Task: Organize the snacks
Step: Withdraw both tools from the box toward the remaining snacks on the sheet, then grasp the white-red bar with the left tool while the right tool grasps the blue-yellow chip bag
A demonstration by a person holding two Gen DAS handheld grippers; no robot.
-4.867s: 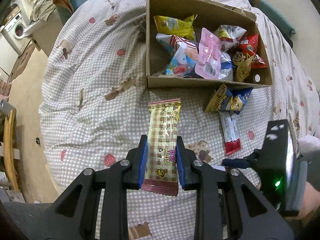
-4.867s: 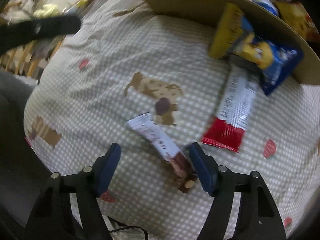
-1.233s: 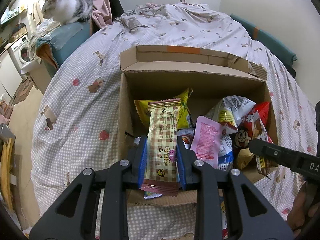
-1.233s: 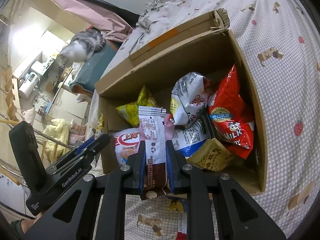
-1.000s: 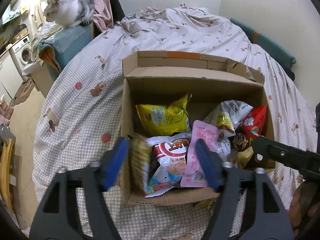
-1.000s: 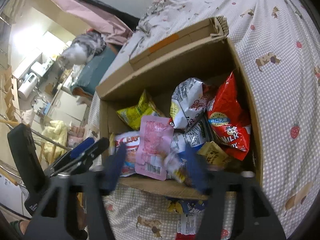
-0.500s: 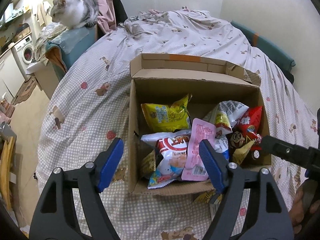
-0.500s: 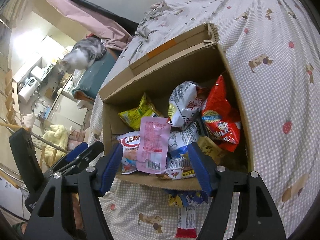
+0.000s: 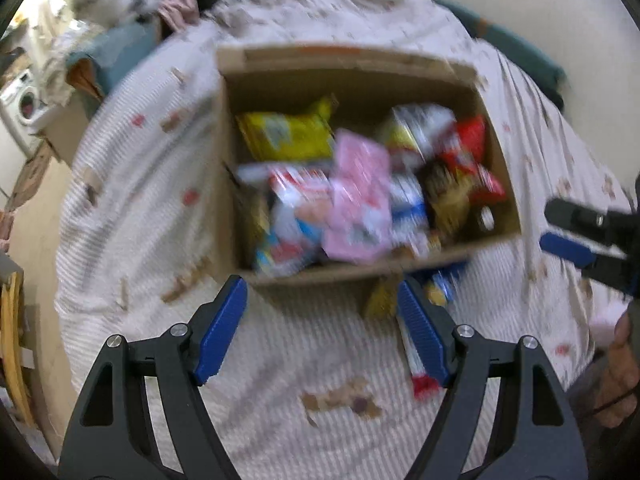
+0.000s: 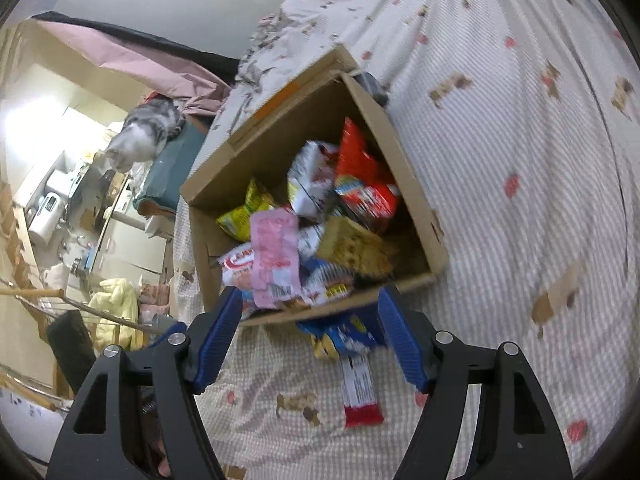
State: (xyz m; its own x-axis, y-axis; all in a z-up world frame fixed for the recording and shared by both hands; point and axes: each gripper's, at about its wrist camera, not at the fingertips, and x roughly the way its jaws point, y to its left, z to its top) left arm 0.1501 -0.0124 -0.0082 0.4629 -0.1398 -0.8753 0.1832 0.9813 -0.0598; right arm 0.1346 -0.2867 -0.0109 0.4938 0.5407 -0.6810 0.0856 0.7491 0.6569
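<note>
A cardboard box (image 9: 496,148) full of snack packets sits on the bed; it also shows in the right wrist view (image 10: 404,184). A pink packet (image 9: 360,200) lies on top of the pile. On the bedspread in front of the box lie a blue-and-yellow packet (image 10: 348,338) and a red-and-white stick packet (image 10: 358,390), also seen in the left wrist view (image 9: 416,364). My left gripper (image 9: 322,330) is open and empty, above the bedspread in front of the box. My right gripper (image 10: 310,336) is open and empty, over the blue-and-yellow packet. The left view is blurred.
The bed has a checked cover with animal prints (image 10: 520,240). A grey and white cat (image 10: 140,136) sits on a teal cushion beyond the box. A washing machine (image 9: 20,108) and floor lie to the left of the bed.
Both grippers have let their snack bars drop into the box and opened. Since then both have pulled back and lowered toward the bedspread in front of the box.
</note>
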